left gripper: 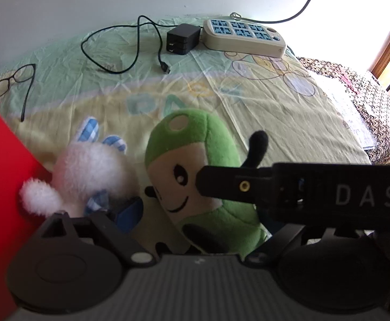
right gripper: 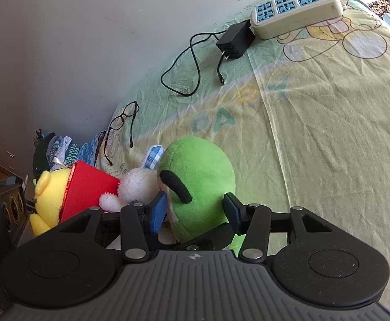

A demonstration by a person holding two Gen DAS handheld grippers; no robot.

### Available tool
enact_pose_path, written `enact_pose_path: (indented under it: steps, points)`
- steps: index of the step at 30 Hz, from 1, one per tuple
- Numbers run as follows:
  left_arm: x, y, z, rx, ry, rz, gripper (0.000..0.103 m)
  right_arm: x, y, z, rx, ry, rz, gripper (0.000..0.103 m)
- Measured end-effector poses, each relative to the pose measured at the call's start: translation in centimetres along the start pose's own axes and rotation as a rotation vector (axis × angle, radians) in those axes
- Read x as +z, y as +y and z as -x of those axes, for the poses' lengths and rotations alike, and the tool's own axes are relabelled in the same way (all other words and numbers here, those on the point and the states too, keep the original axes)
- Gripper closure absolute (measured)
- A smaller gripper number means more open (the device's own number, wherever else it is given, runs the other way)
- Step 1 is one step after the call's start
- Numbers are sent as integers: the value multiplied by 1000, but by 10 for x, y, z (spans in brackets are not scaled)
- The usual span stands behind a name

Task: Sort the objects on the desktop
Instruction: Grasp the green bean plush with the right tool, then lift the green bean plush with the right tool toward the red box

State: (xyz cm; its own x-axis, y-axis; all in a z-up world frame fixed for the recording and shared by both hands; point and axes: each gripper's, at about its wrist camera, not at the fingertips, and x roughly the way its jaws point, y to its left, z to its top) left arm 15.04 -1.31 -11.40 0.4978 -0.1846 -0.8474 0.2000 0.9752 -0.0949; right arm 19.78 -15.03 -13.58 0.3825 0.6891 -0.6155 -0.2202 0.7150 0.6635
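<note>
At the far left of the right wrist view a yellow plush toy [right gripper: 46, 200] is seen beyond the edge of the table, with a red box [right gripper: 87, 190] leaning against it. Just right of the box a white plush rabbit [right gripper: 134, 187] with blue checked ears is found, touching the green plush toy [right gripper: 200, 184], which lies on the pale patterned tablecloth [right gripper: 328, 133]. The right gripper [right gripper: 195, 211] is placed around the green toy, its blue pads [right gripper: 158, 211] standing partly apart on either side; the left pad lies close against the toy's face, the right pad just beside its flank, and firm pressure cannot be made out. In the left wrist view the left gripper [left gripper: 195, 219] is seen low over the same toy [left gripper: 192, 160], with only one blue pad [left gripper: 129, 212] visible at the left and the other side hidden behind the right gripper's black body [left gripper: 302, 190]; its jaws are taken as wide, nothing being gripped. Farther back, black-framed glasses [right gripper: 122, 123] rest near the wall, then a black charger [right gripper: 235, 40] with its coiled cable [right gripper: 186, 61], and a beige power strip [right gripper: 296, 13] at the right.
</note>
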Motion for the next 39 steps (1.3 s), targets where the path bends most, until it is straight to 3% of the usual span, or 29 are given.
enact_pose_path:
  steps: [2,10,19,28,39]
  points:
    - [3,-1,-6,-19,10,-11,23,1,-2,-2,10,-2,-9,49]
    - [4,-9,-12,-11,10,-71,25,2,-11,0,42,-1,-56,55]
    - [-11,-27,16,-53,-1,-95,27,-8,-5,31,24,7,-64,56]
    - [-53,-40,52,-57,4,-103,28,-47,14,60,14,35,12,56]
    - [-112,-19,101,-62,-13,-98,28,-101,58,73,15,90,86,56]
